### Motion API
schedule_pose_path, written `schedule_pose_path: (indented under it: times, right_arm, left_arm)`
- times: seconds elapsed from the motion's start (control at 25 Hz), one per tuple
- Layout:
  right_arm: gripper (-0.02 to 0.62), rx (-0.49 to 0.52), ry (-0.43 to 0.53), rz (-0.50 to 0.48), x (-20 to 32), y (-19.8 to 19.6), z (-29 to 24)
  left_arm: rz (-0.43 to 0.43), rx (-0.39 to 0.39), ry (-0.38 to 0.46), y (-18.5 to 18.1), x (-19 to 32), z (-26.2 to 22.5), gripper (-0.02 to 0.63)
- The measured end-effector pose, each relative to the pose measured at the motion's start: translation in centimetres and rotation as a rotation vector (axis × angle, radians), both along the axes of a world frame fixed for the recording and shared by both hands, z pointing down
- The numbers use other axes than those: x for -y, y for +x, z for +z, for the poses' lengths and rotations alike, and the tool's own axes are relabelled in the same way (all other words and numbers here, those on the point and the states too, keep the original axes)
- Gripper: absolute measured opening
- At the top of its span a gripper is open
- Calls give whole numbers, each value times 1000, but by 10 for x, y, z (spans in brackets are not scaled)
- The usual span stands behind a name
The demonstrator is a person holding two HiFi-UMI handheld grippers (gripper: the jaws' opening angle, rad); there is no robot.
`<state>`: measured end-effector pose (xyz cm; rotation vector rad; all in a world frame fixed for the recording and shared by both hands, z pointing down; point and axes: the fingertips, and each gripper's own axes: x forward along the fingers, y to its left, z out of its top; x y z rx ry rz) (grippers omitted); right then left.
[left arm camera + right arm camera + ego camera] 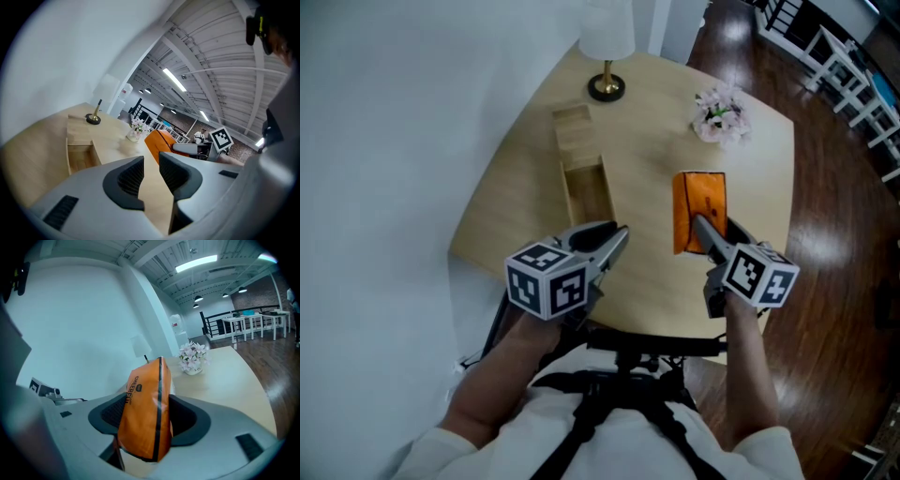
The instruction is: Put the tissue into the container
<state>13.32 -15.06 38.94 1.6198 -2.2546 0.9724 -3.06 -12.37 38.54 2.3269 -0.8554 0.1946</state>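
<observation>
Matt, smooth: pale wooden table point(656, 291). On table: orange plastic tissue pack point(694, 197), glossy crinkled film; open pale wooden box point(572, 131), matt; round brass-coloured lamp base point(606, 89), shiny metal. Beside table: dark plank floor point(834, 206), glossy.

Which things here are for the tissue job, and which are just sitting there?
For the job:
orange tissue pack, held in the right gripper
wooden container, empty

Just sitting there:
lamp
flowers
</observation>
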Motion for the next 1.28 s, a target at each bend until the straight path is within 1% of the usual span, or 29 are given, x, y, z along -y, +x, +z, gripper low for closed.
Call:
schedule_pose_path:
  times: [0.12,0.28,0.4,1.0,1.28]
  right_arm:
    - [272,-17,6,-16,-2,-7,-8]
    - [272,3,11,-47,-7,-21,-13]
    - [270,31,16,-79,-9,-33,-7]
    - [264,80,1,-222,0,-122,-5]
    - [261,82,-21,-254,14,-160,7]
  left_arm:
    - [-3,0,0,-6,-2,-2,101]
    - [-20,-11,-2,-16,-6,-7,101]
    - [-37,-12,-4,-27,-10,-6,101]
    - [-140,-12,-36,-91,-14,8,101]
    - [-175,-3,-62,-123,-8,21,101]
